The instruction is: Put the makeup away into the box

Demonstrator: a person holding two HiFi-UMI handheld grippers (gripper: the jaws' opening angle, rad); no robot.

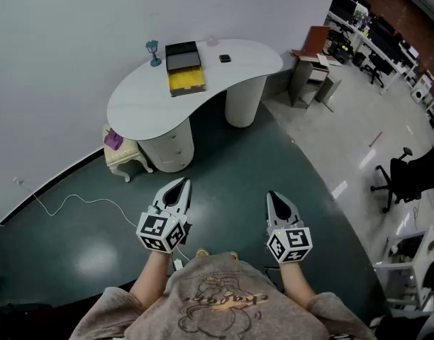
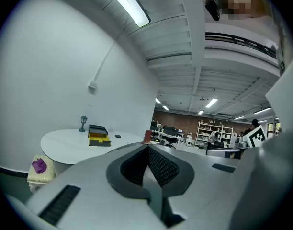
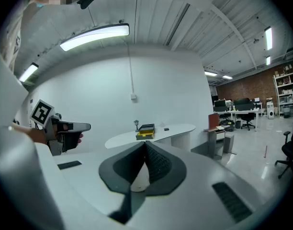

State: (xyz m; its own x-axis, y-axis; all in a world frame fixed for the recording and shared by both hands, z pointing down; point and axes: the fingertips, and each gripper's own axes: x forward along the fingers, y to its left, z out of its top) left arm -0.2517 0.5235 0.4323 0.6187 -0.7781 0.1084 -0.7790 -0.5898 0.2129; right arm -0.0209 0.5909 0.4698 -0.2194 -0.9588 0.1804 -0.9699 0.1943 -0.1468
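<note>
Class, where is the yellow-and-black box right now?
Head view, upper centre: the box sits on the white table, between a teal lamp at left and a small dark object at right.

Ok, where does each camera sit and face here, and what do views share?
Head view: on the person's head, steeply down at floor, white table and box; forearms, left gripper, right gripper show.
Left gripper view: on that gripper, along its shut jaws to the table; right gripper's cube at right.
Right gripper view: on that gripper, along its shut jaws to the table; left gripper at left.
Shared: all three see table and box.
</note>
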